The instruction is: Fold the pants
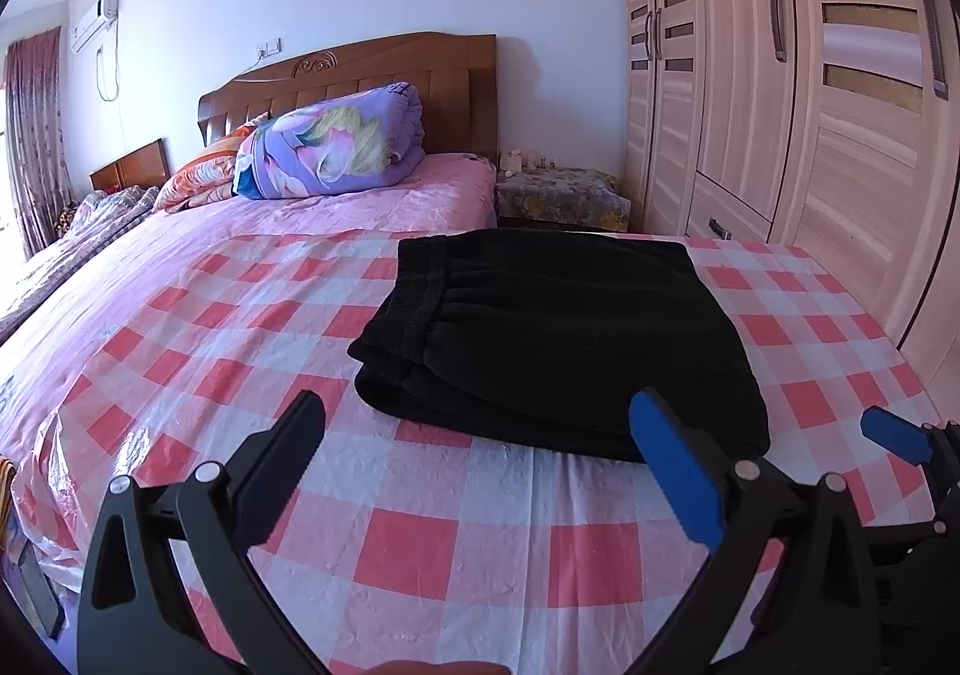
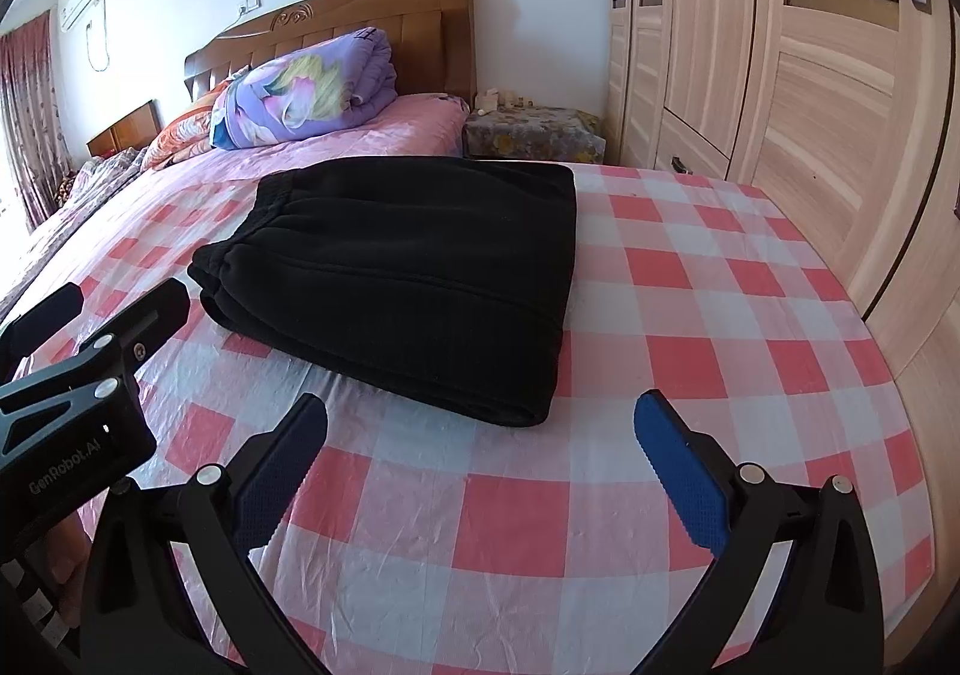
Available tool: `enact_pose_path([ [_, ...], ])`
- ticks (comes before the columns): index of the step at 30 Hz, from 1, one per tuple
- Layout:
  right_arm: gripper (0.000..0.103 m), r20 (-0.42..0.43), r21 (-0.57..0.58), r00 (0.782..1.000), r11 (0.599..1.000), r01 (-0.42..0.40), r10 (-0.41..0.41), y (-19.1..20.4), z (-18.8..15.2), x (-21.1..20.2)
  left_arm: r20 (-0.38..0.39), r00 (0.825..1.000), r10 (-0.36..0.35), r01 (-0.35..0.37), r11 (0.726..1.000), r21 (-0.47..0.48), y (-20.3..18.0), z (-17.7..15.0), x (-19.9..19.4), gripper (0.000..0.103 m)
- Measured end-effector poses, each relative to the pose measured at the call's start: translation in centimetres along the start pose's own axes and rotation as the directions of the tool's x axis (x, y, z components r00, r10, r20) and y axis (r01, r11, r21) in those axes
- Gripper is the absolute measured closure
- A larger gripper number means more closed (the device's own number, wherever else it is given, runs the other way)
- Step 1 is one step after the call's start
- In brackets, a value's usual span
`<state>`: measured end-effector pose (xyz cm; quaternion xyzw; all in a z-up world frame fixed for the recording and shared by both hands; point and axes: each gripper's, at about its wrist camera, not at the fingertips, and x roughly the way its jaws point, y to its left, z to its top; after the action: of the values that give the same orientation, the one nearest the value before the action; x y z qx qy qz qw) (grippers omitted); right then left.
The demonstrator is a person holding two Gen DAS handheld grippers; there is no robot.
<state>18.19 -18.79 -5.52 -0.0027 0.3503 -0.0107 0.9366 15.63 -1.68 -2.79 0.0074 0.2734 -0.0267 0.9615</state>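
Both tongs stand wide open and hold nothing: the left tongs (image 1: 477, 471) hang above the checked sheet (image 1: 456, 543) with their fingers spread on either side of the near edge of the pants (image 1: 558, 339), and the right tongs (image 2: 480, 471) hang likewise, just beside them on the right.

The pants lie straight ahead of both, a short way farther up the bed (image 1: 336, 207), as a thick black bundle of several layers, flat on the sheet. The bundle runs from near to far, and its elastic waistband (image 1: 420, 303) lies along the left side. In the left wrist view its near edge spans the gap between the fingers, so the left tongs look squarely lined up with it. In the right wrist view the bundle sits ahead and to the left, its near right corner closest, so the right tongs are nearer that corner.

The bundle looks fully folded, so little seems left beyond a tidying press.

Farther off lie a rolled purple quilt (image 1: 336, 141), then the wooden headboard (image 1: 372, 75), with the wardrobe (image 1: 810, 75) along the right.
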Motion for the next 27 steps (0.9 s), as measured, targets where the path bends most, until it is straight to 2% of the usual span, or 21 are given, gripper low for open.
enact_pose_path([
  [27,0.004,-0.006,-0.011,1.0,1.0,-0.017,0.017,0.76,-0.53,0.0,0.001,1.0,0.0,0.0,1.0,-0.003,0.04,0.29,-0.1,0.001],
])
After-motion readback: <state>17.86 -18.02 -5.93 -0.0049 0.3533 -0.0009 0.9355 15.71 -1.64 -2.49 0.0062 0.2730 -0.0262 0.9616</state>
